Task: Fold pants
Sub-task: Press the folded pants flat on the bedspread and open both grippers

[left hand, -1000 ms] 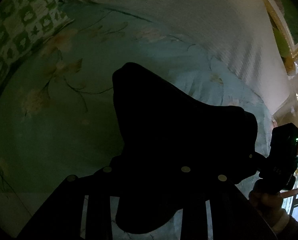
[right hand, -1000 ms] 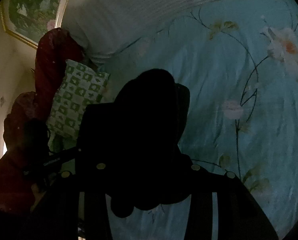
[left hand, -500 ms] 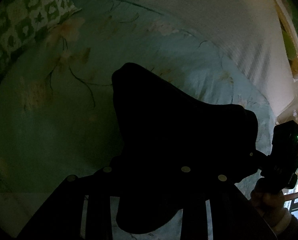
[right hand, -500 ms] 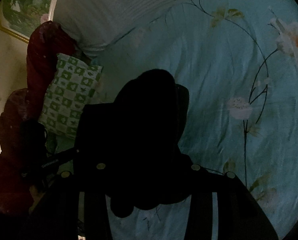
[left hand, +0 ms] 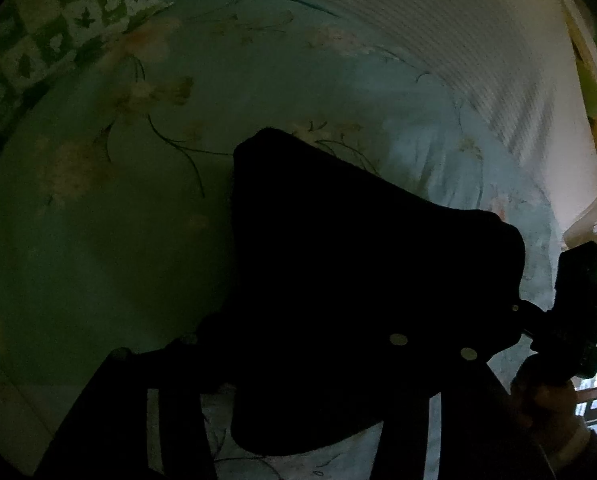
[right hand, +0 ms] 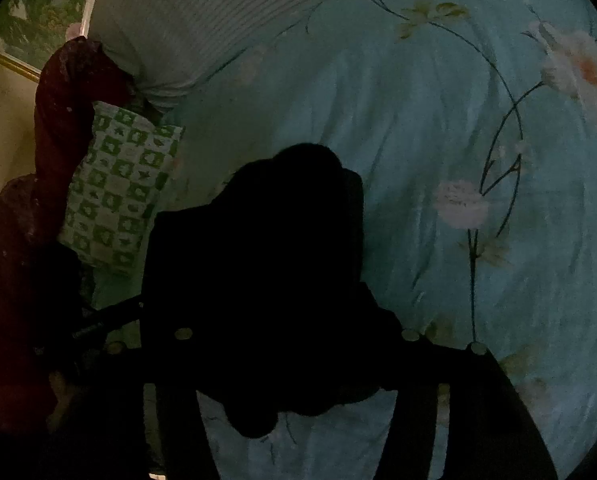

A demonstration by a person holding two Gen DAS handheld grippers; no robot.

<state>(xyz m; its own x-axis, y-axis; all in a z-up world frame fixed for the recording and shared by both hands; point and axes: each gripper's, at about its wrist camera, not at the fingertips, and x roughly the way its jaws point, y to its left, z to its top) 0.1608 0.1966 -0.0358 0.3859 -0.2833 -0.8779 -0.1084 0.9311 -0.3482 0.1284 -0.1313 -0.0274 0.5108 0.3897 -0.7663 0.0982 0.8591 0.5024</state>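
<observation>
Both grippers' jaws have just been opening, black pants (left hand: 338, 280) bunched between the fingers on the floral bedsheet (left hand: 98, 240); too dark to tell if the left gripper (left hand: 298, 392) or right gripper (right hand: 310, 392) still pinches. Only right view shows a dark red garment (right hand: 58, 120) behind the green checked pillow (right hand: 118, 200); only left view shows the other hand (left hand: 550, 400)

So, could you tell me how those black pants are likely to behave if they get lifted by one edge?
The black pants would probably sag and unfold, since they lie as a soft bundle. They look thick, so perhaps fairly heavy. On the floral bedsheet they would likely drag, not slide.
</observation>
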